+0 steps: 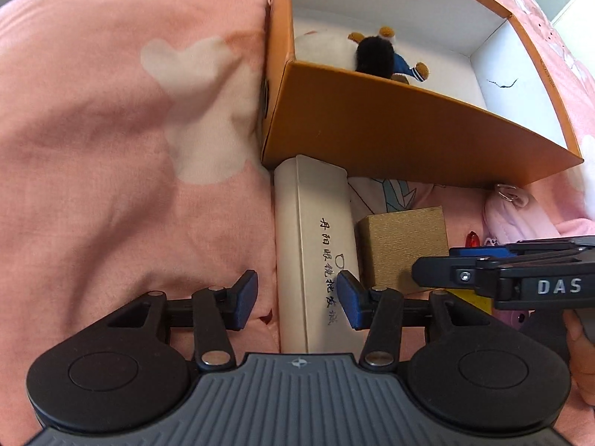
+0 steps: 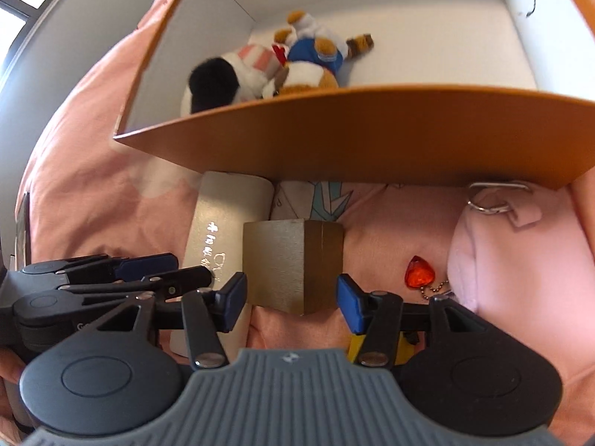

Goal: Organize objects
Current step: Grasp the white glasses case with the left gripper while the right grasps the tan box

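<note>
One red heart charm point(image 2: 420, 278), perhaps glass, clear right-wrist only.

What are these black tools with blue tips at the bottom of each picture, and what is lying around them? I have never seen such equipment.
They are hand-held grippers: a person holds one in each hand, and each carries a camera looking forward along its two fingers. One picture is from the left gripper, the other from the right gripper. Both are open and hold nothing. They are over a pink bedcover. On it stands an orange box with plush toys inside. In front of the box lie a long white case, a gold box, a red heart charm and a pink pouch. The gold box sits ahead of the right gripper's fingers, not yet gripped.
</note>
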`<state>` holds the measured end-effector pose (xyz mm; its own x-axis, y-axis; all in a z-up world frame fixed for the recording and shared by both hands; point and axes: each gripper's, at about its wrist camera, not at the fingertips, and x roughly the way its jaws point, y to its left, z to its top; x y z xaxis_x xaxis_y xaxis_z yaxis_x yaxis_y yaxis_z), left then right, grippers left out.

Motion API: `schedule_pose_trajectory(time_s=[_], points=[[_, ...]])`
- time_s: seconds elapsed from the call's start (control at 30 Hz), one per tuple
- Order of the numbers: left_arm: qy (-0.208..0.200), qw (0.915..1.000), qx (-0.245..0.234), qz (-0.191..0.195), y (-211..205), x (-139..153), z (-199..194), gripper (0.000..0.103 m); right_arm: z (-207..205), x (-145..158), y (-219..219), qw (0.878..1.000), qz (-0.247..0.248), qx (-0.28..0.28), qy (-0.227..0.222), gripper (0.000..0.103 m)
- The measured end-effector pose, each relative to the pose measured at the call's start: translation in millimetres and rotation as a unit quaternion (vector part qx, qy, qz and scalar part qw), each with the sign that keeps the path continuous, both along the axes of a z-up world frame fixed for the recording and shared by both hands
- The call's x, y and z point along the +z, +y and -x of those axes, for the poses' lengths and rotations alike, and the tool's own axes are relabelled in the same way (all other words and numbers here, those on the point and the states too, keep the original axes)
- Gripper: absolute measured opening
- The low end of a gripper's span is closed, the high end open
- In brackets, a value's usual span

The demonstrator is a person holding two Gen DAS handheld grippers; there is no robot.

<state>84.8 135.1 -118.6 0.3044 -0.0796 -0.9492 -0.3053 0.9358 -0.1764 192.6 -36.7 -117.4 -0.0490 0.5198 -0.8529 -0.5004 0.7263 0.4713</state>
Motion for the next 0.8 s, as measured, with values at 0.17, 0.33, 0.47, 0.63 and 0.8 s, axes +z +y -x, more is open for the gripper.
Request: schedule_pose_trajectory(time_s=[0.17, 0.33, 0.47, 0.63, 0.8], points=[[0.014, 0.9995, 0.014, 0.027, 7, -11, -6, 0.071, -10, -17, 10, 0.999, 0.019, 0.004, 0.026, 0.063], [0.025, 0.9983, 0.021, 0.048, 11, -18, -11, 0.075, -22, -33, 17, 0.998, 0.011, 0.001, 0.069, 0.069], [0.029, 0.9974, 0.023, 0.062, 16, -21, -13, 0.075, -27, -45, 15, 0.995, -0.004, -0.010, 0.103, 0.068], [0.028, 0.9960, 0.026, 0.082, 17, -24, -14, 0.066, -22, -45, 13, 0.995, -0.014, -0.009, 0.099, 0.063], [0.017, 0.9945, 0.035, 0.097, 20, -19, -7, 0.057, -12, -31, 9, 0.997, -0.017, -0.002, 0.070, 0.056]])
